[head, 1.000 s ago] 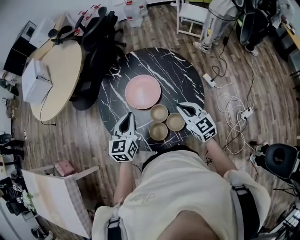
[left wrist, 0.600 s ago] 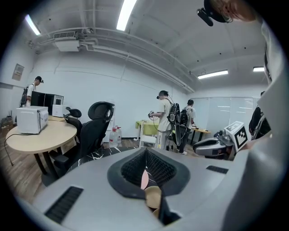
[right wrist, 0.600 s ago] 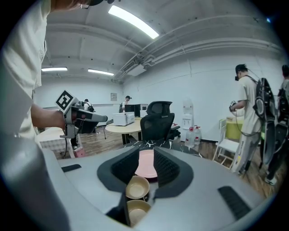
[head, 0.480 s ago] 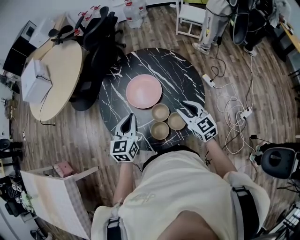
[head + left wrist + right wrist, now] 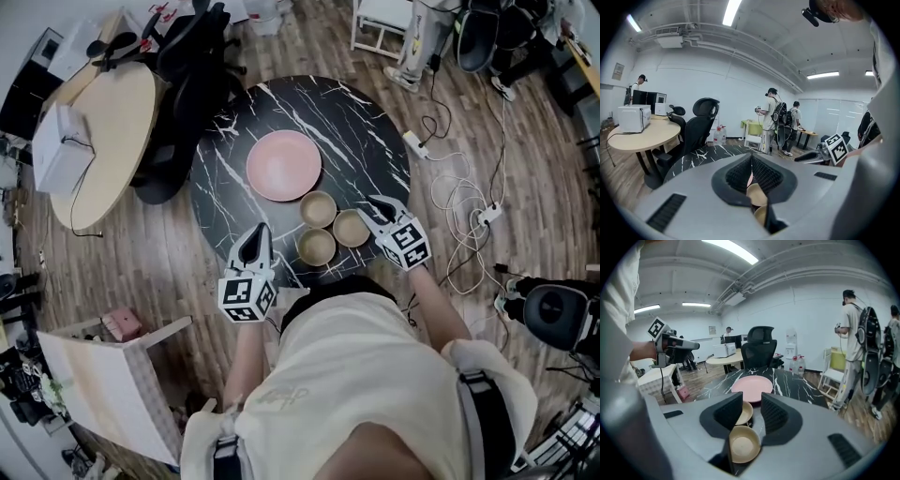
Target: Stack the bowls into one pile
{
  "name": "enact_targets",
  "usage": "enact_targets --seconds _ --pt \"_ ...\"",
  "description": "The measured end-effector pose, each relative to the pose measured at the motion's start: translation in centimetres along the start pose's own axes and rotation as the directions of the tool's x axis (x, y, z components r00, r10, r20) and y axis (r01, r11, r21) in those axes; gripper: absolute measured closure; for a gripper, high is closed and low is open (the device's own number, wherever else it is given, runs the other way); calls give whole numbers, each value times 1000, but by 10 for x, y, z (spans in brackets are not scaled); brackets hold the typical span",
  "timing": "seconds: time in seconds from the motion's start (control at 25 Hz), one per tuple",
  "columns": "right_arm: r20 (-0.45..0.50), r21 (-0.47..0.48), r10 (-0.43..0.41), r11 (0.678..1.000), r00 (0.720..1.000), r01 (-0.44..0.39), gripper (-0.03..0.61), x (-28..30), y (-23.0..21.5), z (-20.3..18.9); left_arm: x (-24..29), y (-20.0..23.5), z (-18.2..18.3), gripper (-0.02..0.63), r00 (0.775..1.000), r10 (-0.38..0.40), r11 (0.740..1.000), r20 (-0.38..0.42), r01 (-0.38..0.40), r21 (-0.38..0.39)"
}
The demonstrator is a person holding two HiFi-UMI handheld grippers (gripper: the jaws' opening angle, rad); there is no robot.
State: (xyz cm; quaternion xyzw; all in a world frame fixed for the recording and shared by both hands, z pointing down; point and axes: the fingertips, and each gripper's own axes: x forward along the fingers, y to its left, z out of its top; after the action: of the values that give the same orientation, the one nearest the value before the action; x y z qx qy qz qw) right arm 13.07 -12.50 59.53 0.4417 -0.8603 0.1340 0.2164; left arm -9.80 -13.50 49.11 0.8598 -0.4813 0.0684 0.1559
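While beside the tan bowls point(image 5: 316, 247), right claw point(image 5: 368, 207) tipped downward, jaws wide, just narrowing, empty; left claw point(image 5: 257, 232) closed, near level.

Left gripper point(image 5: 255, 232) jaws together; right gripper point(image 5: 369, 206) jaws apart (just opened, easing narrower), nothing gripped.

Tan bowls point(image 5: 319, 208) bunched near table's point(image 5: 366, 141) front edge; gaps between them narrow. Pink plate point(image 5: 284, 165) just behind, blocks far side. Bare marble left and right of cluster, beyond plate. Office chair point(image 5: 192, 42) beside far-left rim.
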Motion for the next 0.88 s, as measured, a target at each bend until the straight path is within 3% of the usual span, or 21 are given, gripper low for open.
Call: enact_targets --seconds 0.4,0.6,0.88 --pt "-184 120 38 993 982 -16 459 44 -19 -96 -1 4 -18 594 997 49 999 -57 -50 -14" --pt "-274 168 96 985 957 -51 448 67 -19 -139 -1 8 -26 594 994 68 997 -80 -69 -14" --pt "-338 201 134 977 932 -67 442 77 -18 -168 -4 16 -26 594 991 106 994 -85 -107 -14"
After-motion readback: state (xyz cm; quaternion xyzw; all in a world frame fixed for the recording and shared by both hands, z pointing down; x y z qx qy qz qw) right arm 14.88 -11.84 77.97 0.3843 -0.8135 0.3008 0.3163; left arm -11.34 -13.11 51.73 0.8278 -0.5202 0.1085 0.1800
